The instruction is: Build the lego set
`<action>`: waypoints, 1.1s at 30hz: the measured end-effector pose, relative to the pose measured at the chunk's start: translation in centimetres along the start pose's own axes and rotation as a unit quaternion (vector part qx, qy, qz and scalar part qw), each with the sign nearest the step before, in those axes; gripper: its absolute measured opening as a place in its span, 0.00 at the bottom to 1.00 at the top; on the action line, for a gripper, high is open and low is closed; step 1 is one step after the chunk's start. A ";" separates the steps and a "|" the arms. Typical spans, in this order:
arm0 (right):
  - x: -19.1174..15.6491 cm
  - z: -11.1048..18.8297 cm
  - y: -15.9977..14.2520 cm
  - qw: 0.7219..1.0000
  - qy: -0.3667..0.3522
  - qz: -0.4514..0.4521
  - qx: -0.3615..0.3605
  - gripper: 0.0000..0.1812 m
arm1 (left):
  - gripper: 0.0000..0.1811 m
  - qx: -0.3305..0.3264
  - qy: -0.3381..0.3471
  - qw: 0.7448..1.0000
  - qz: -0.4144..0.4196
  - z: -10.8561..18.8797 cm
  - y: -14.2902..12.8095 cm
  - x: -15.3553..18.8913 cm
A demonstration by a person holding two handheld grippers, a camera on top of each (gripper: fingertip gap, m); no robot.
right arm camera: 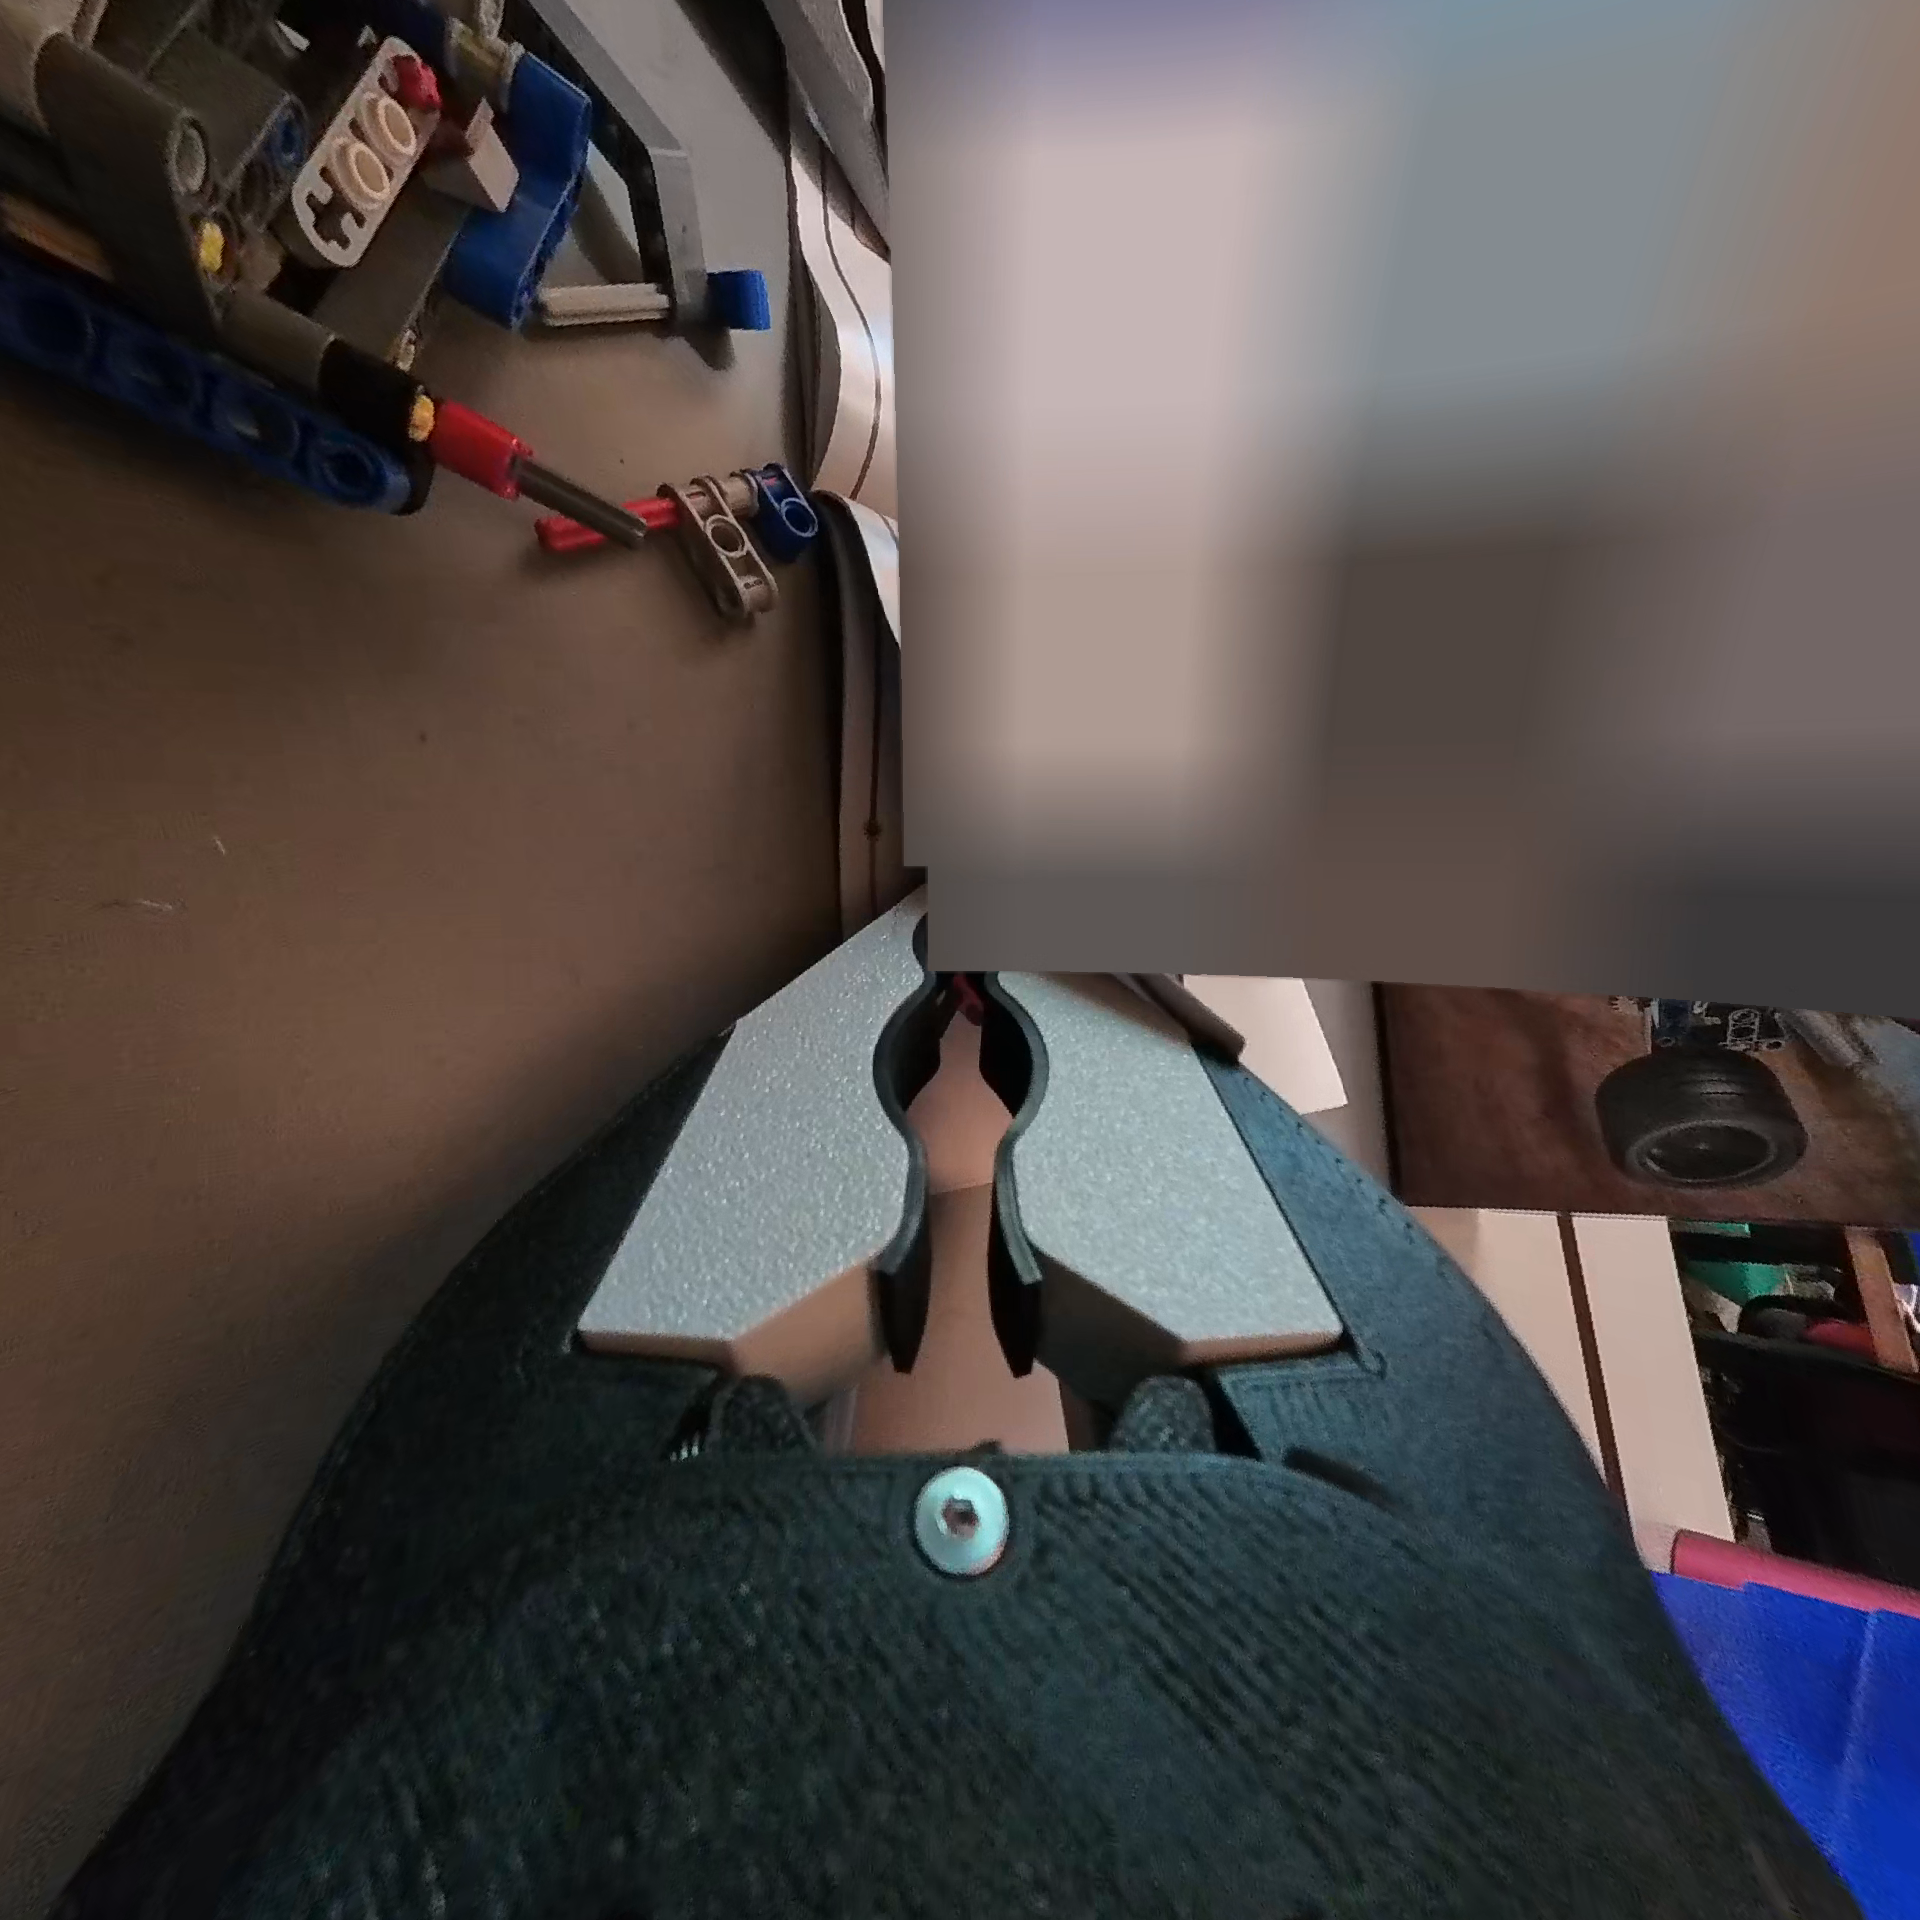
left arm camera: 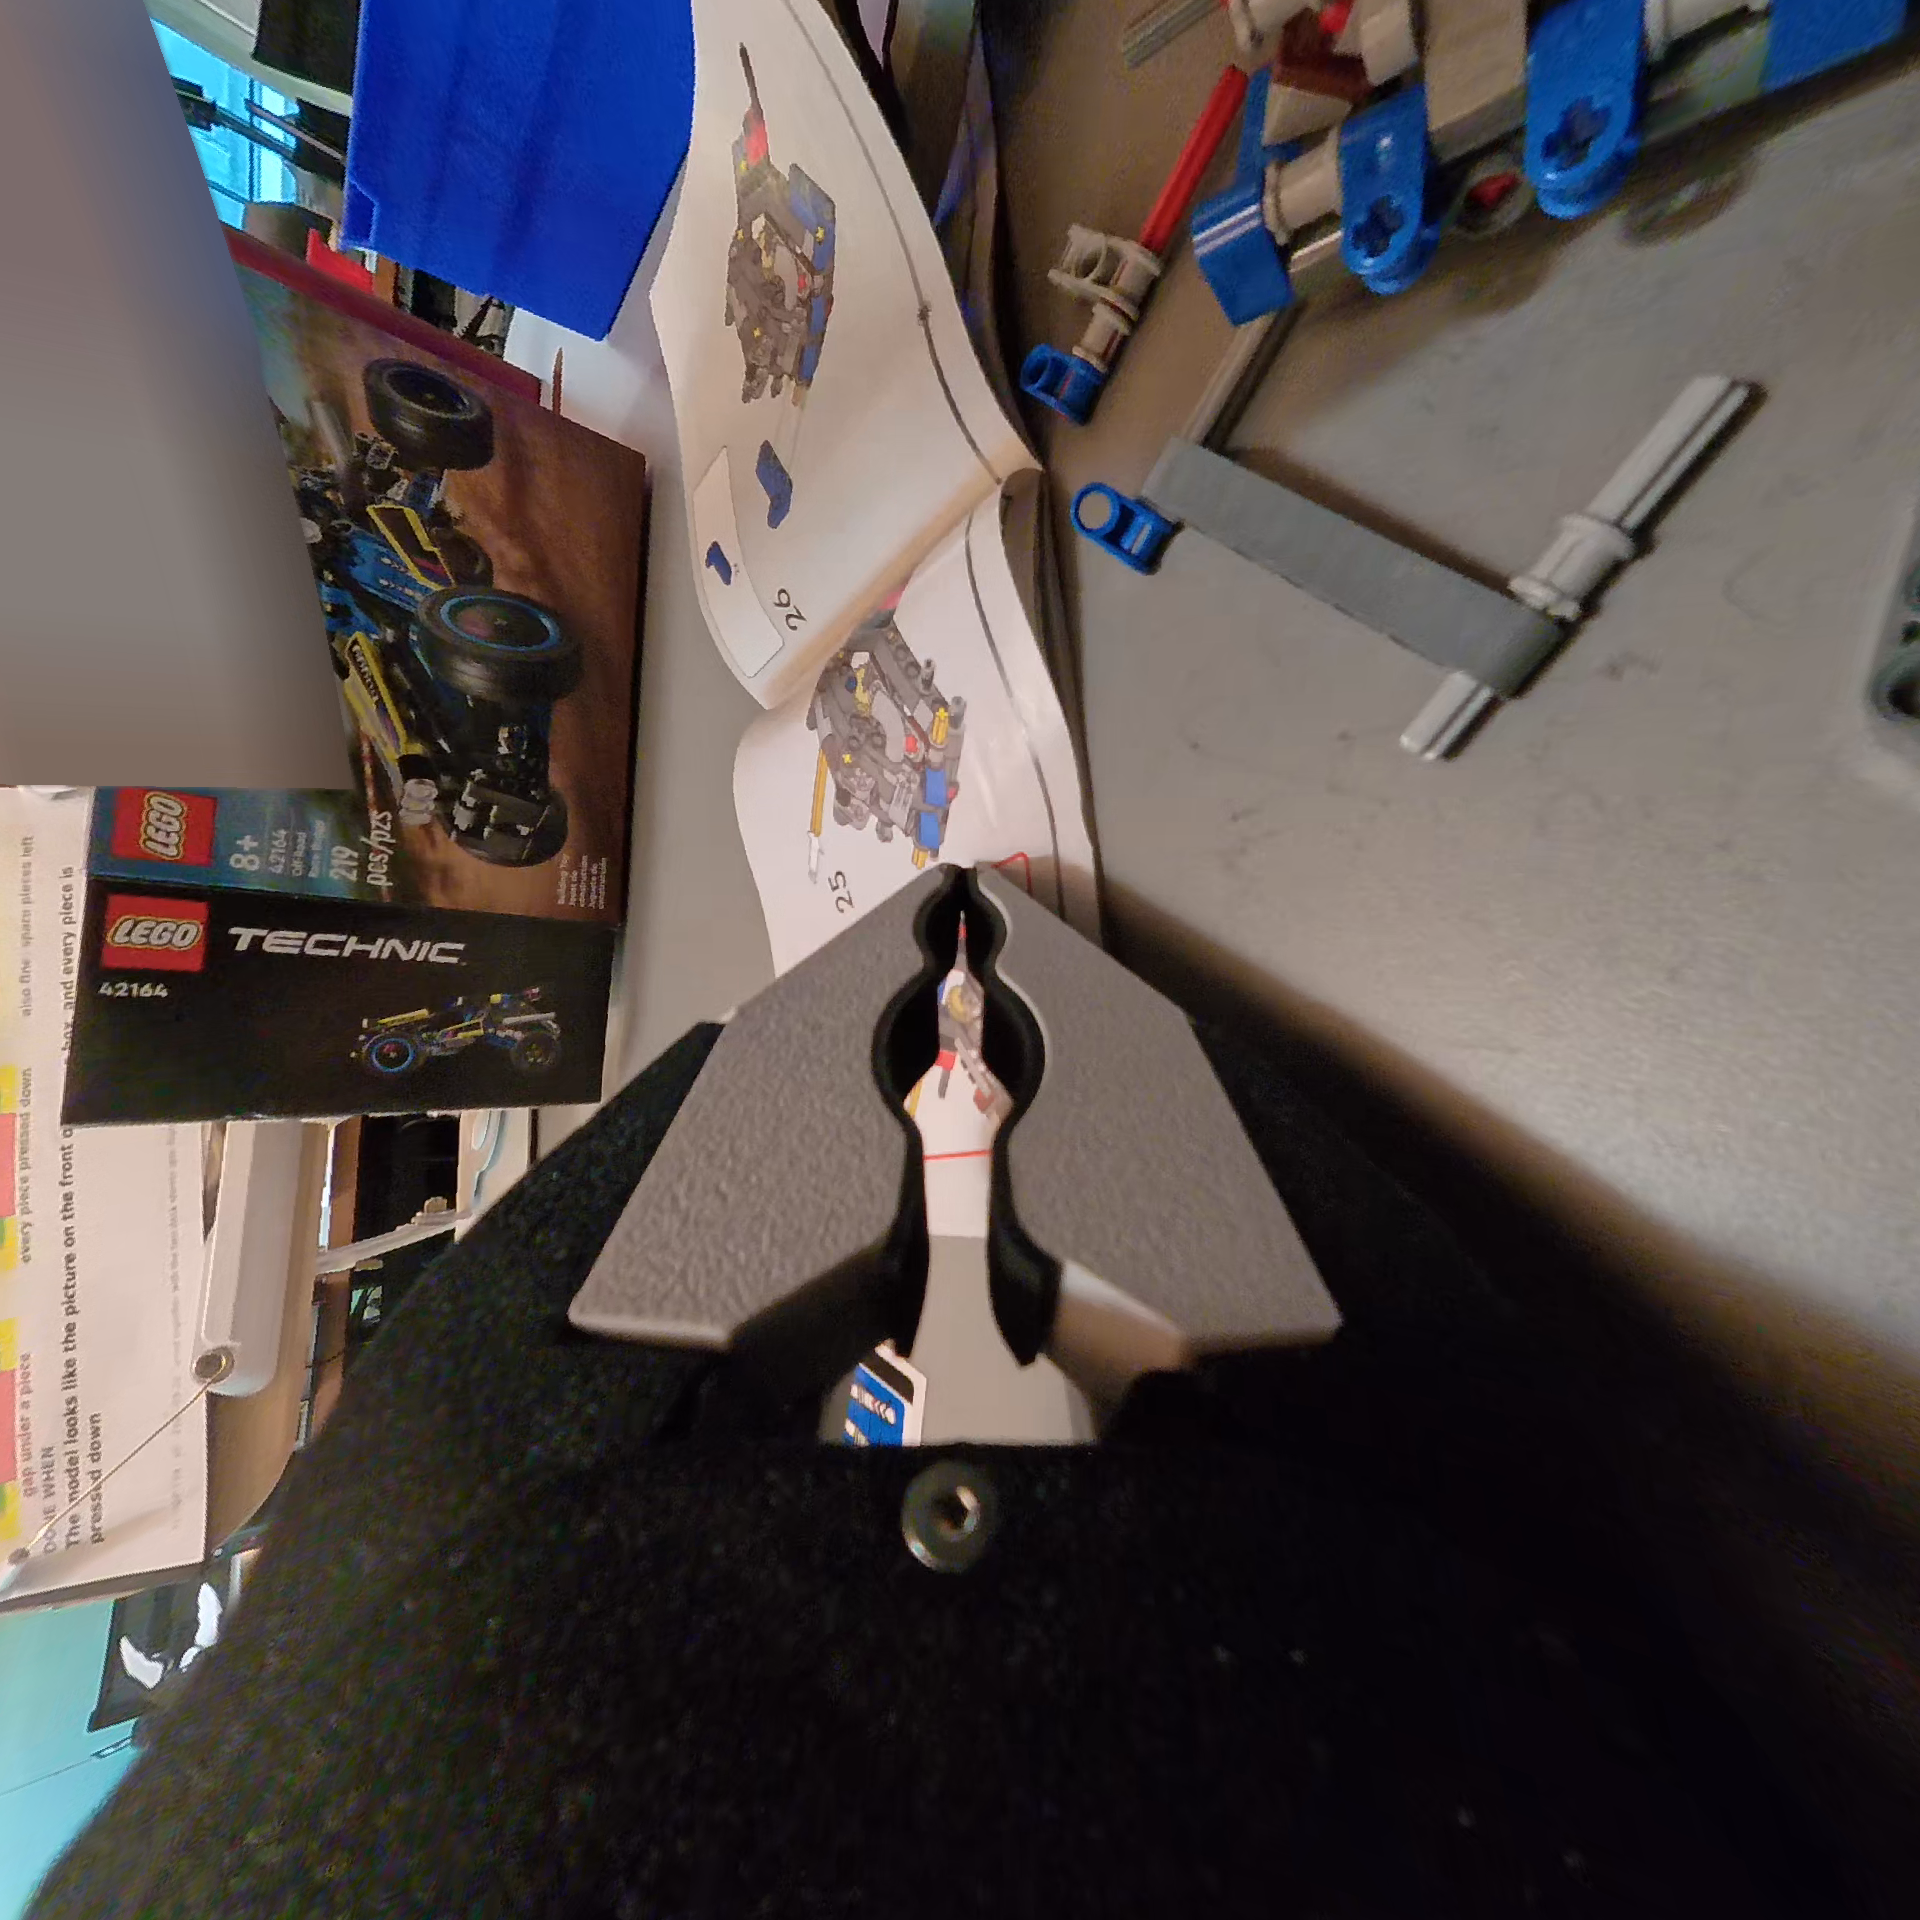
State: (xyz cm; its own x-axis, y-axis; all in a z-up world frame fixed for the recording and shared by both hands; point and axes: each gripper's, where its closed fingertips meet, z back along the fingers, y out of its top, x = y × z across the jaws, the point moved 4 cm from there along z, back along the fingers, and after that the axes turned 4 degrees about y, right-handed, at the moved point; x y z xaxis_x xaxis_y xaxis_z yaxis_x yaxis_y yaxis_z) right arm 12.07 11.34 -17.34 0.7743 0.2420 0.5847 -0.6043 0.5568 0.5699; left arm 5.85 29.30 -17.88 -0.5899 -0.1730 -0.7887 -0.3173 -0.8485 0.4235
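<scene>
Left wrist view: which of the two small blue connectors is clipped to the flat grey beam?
The blue connector nearer the booklet corner; the other caps the red axle assembly.

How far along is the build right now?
Partly done: a blue and grey chassis section is assembled on the table. Nothing is in hand; the left gripper looks shut and empty, and the right gripper's tips are hidden. Left: loose pieces like the grey beam with axle, with the instruction booklet open midway.

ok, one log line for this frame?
left: shut, empty | right: shut, empty | manual: open | model: part-built, on mat | loose axle-beam: untouched
</scene>
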 end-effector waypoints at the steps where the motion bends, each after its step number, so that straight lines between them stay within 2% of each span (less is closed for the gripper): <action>1: 0.0 0.0 0.0 1.000 0.000 0.000 0.000 0.00 | 0.00 0.000 0.000 1.000 0.000 0.0 0.0 0.0; 18: -0.1 0.1 0.0 1.000 -0.001 0.000 -0.002 0.00 | 0.00 -0.002 -0.009 1.000 0.007 0.0 0.0 0.0; 24: 0.7 -0.3 -0.3 0.998 -0.050 0.020 -0.029 0.00 | 0.00 -0.010 -0.018 1.000 0.013 -0.1 0.1 -0.1; 28: 2.4 -0.5 1.1 0.994 -0.108 0.014 -0.008 0.00 | 0.00 -0.020 -0.020 1.000 0.005 -0.3 0.3 -0.1; 33: 3.7 -2.6 3.2 0.994 -0.110 -0.009 -0.006 0.00 | 0.00 -0.025 -0.029 0.999 0.014 -0.8 0.8 -0.1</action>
State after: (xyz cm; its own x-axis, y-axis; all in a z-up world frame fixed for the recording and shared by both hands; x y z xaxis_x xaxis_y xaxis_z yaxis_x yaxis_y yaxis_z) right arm 13.53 16.12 -14.88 0.7239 0.0529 0.6879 -0.5882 0.5683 0.5753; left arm 6.25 28.24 -17.76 -0.6414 -0.1694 -0.7483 -0.2631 -0.8677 0.4219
